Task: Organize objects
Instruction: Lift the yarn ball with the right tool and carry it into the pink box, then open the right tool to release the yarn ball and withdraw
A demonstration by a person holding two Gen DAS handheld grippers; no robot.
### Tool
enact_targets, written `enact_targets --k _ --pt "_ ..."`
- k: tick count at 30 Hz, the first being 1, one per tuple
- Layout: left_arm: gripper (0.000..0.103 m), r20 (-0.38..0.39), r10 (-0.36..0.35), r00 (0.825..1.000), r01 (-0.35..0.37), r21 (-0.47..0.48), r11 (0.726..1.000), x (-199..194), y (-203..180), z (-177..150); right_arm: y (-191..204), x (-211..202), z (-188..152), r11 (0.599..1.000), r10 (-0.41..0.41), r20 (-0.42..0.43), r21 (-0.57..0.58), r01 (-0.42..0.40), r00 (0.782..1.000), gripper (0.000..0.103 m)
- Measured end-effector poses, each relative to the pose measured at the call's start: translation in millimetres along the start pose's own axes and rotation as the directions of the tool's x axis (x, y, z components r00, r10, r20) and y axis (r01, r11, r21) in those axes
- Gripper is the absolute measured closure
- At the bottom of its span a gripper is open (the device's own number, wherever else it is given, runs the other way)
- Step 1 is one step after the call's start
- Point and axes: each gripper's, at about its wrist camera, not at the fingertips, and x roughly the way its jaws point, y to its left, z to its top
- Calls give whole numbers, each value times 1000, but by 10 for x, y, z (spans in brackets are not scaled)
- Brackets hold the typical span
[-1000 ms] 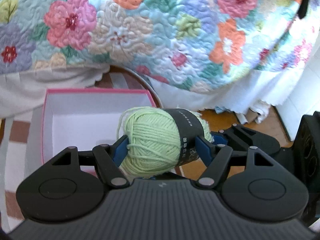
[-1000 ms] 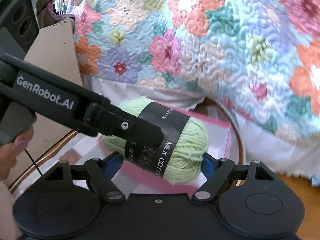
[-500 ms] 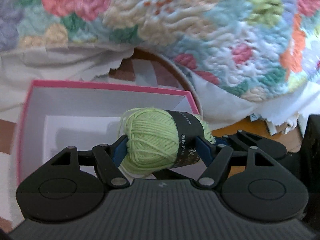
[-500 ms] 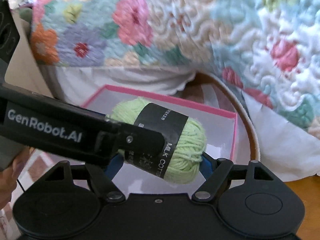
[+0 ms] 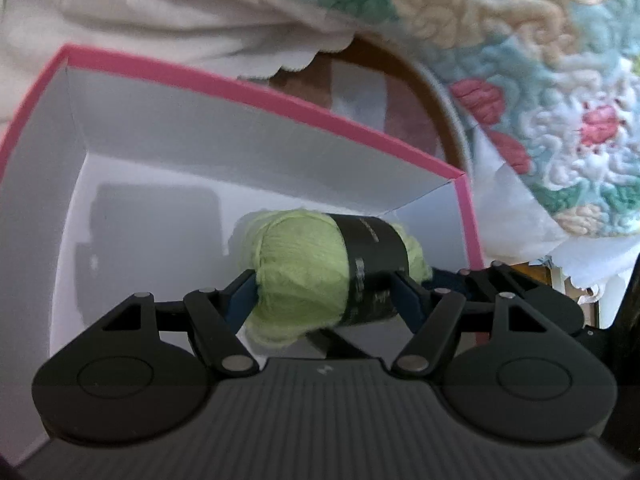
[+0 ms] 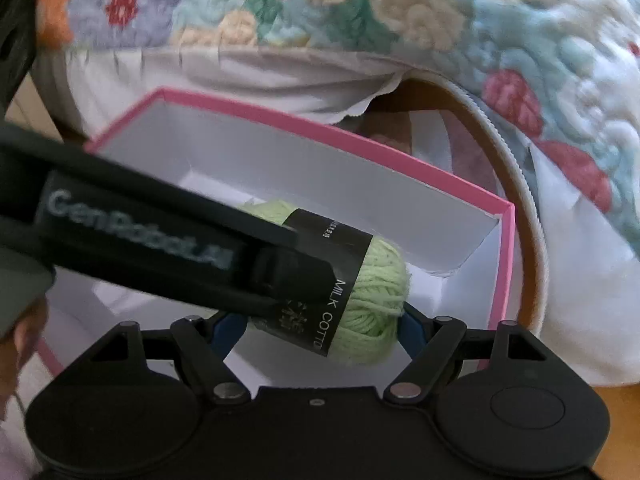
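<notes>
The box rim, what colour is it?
Pink; the box is white inside. Clearest in the left wrist view.

We've got the left gripper clamped on a light green yarn ball, blue pads pressing it from both sides. The ball's got a black paper band round its right half, print too blurry to read. It's sitting over the open pink-rimmed box, white inside, nothing else in there that we can see. Behind the box there's a floral quilt hanging down with a white scalloped sheet under it.
</notes>
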Motion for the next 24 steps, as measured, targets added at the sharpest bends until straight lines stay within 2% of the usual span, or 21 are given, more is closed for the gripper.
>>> enact_targets --k 2,5,6,8,9,10,11,14,18,24 --pt "29 -3 3 1000 -3 5 1000 8 -26 -4 7 44 12 999 -39 -18 -23 39 999 21" --pt "29 11 40 999 -40 28 999 12 -75 -17 -18 22 43 996 -90 -1 -16 90 996 21" --pt "29 19 45 999 -45 33 998 16 -74 -15 -43 -9 49 997 -73 5 4 73 997 21" --pt "34 23 69 997 -70 32 997 56 -67 -18 -72 -76 15 999 -12 16 35 12 1000 22" --pt "38 20 86 996 -86 29 996 86 -59 -19 -63 -83 0 999 -7 17 33 6 1000 24" --pt "47 15 96 995 -96 27 995 121 -50 -20 -46 -97 -29 1000 -9 20 20 8 1000 35" --pt "51 5 91 996 -91 26 995 157 -41 -22 -29 -98 -53 1000 -18 20 6 17 1000 50" --pt "57 -19 39 999 -38 24 999 190 -102 -72 -13 -84 -102 997 -71 24 -23 72 997 68" --pt "57 5 31 1000 -31 63 998 230 -257 -140 -63 -36 -122 984 -167 44 -57 170 985 80" --pt "58 38 59 998 -63 103 993 117 -293 -238 -146 -16 -59 978 -203 77 -41 207 976 81"
